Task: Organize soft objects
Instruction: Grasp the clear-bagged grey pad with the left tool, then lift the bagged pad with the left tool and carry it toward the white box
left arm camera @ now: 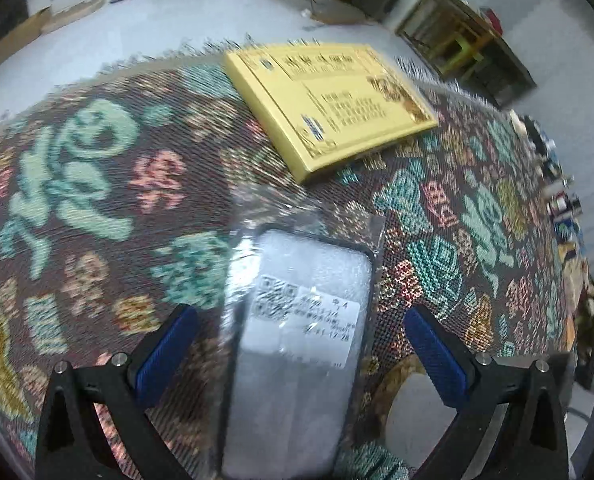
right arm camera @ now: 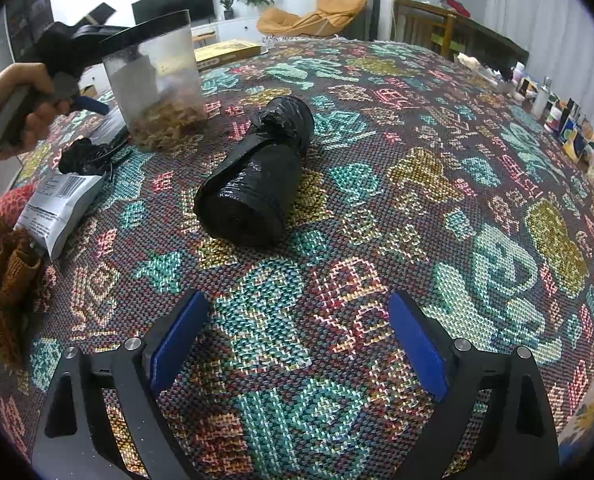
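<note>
In the left wrist view my left gripper (left arm camera: pixel 301 336) is open, its blue pads on either side of a clear plastic pouch (left arm camera: pixel 297 332) holding white foam with a printed label, lying on the patterned cloth. In the right wrist view my right gripper (right arm camera: pixel 299 332) is open and empty above the cloth. A black roll of plastic bags (right arm camera: pixel 257 176) lies ahead of it, apart from the fingers. The left gripper (right arm camera: pixel 93 106) shows at the far left, held by a hand.
A yellow flat box (left arm camera: pixel 333 104) lies beyond the pouch. A clear jar (right arm camera: pixel 157 80) with brown contents, a grey-white packet (right arm camera: pixel 57 208), a crumpled black bag (right arm camera: pixel 83 156) and an orange knit cloth (right arm camera: pixel 1 272) sit at left. Small bottles (right arm camera: pixel 553 108) line the right edge.
</note>
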`<state>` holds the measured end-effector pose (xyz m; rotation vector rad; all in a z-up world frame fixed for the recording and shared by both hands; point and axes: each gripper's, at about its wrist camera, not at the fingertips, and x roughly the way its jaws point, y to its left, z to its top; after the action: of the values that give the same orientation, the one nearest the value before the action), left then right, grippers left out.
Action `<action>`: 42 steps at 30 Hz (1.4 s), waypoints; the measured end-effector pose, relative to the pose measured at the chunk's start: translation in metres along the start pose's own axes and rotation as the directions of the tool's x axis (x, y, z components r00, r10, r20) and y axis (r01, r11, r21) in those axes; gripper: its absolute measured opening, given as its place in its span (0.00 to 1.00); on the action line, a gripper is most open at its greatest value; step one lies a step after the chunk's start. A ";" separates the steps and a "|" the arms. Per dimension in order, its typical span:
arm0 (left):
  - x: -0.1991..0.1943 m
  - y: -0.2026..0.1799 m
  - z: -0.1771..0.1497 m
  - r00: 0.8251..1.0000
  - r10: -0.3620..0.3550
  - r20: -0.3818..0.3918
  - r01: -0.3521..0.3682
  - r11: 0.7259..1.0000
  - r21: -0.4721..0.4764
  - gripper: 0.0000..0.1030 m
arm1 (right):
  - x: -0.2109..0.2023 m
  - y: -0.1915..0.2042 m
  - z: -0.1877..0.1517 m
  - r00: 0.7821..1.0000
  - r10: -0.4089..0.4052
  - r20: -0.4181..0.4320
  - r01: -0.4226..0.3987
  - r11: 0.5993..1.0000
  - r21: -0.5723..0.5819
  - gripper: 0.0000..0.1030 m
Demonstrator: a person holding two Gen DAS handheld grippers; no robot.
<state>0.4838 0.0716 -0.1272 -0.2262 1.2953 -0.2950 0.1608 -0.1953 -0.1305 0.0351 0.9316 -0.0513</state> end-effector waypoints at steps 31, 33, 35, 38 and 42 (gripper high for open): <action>-0.025 0.036 -0.095 0.945 0.320 0.063 -0.319 0.948 -0.021 0.91 | 0.001 0.002 0.001 1.000 0.003 0.000 -0.003 1.000 -0.003 0.92; -0.031 0.030 -0.091 0.948 0.305 0.096 -0.301 0.952 -0.050 0.76 | 0.001 0.001 0.001 1.000 0.003 0.000 -0.003 1.000 -0.003 0.92; -0.043 0.029 -0.087 0.948 0.291 0.128 -0.280 0.955 -0.095 0.75 | 0.001 0.001 0.001 1.000 0.003 0.000 -0.003 1.000 -0.003 0.92; -0.078 0.023 -0.088 0.944 0.259 0.206 -0.244 0.965 -0.098 0.75 | 0.001 0.001 0.001 1.000 0.003 0.000 -0.003 1.000 -0.003 0.92; -0.132 0.003 -0.110 0.926 0.238 0.293 -0.243 0.970 -0.019 0.75 | 0.001 0.001 0.001 1.000 0.003 0.000 -0.003 1.000 -0.003 0.92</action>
<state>0.3462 0.1194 -0.0368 -0.0890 1.0123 -0.0590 0.1621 -0.1947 -0.1303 0.0341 0.9319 -0.0472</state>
